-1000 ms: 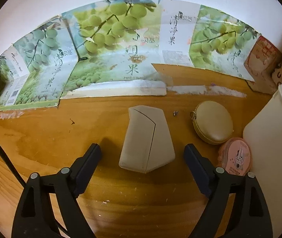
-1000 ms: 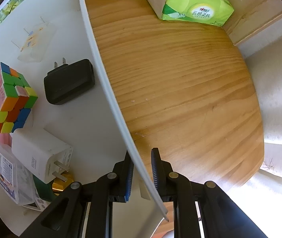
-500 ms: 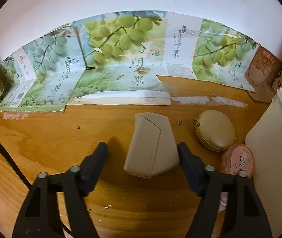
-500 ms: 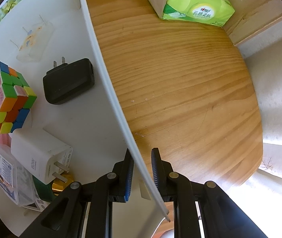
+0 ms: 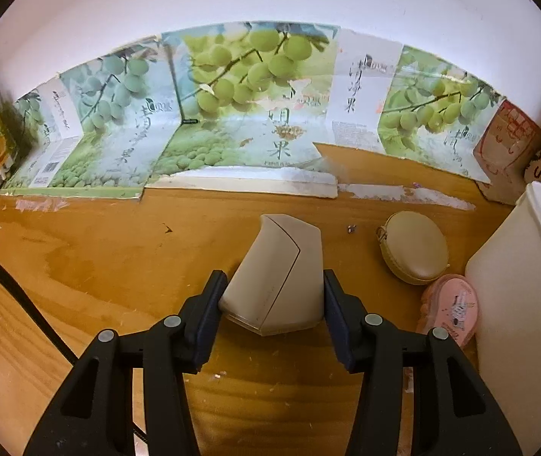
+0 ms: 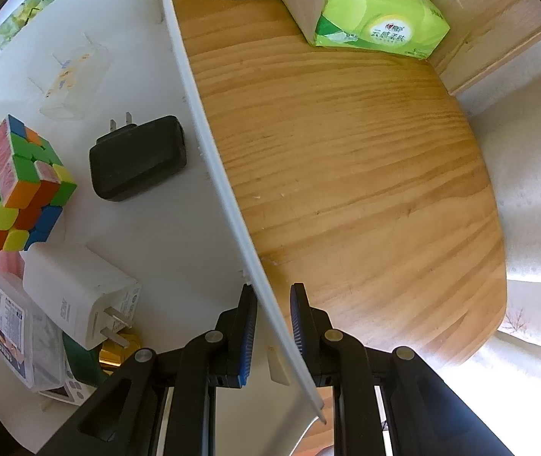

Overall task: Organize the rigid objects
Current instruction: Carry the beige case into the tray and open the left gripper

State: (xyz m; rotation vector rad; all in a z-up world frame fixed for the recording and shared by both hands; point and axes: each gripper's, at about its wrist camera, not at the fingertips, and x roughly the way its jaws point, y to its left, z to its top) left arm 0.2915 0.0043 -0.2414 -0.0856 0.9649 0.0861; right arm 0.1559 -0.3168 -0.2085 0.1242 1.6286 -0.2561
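Beige case point(image 5: 276, 273), a faceted hard box with a seam line down its lid, lies on the wooden table point(image 5: 91, 266) at the centre of the left wrist view, between the jaws of the left gripper point(image 5: 275, 306). Those jaws are closing on its near end; the pads sit right at its sides, and firm contact cannot be made out yet. So the step in hand looks like the grasp. The next move calls for a firm squeeze across the wide near end, then a lift and carry to the white bin point(image 5: 525, 285) at the right edge of the frame. Its long axis runs from the lower centre up toward the frame's top, leaning slightly left, narrow end pointing away toward the grape-printed cardboard point(image 5: 240, 114). In the right wrist view the right gripper point(image 6: 273, 321) pinches the bin's thin wall point(image 6: 209, 144), steadying it; a puzzle cube point(image 6: 19, 186) and black charger point(image 6: 137, 159) already lie inside.
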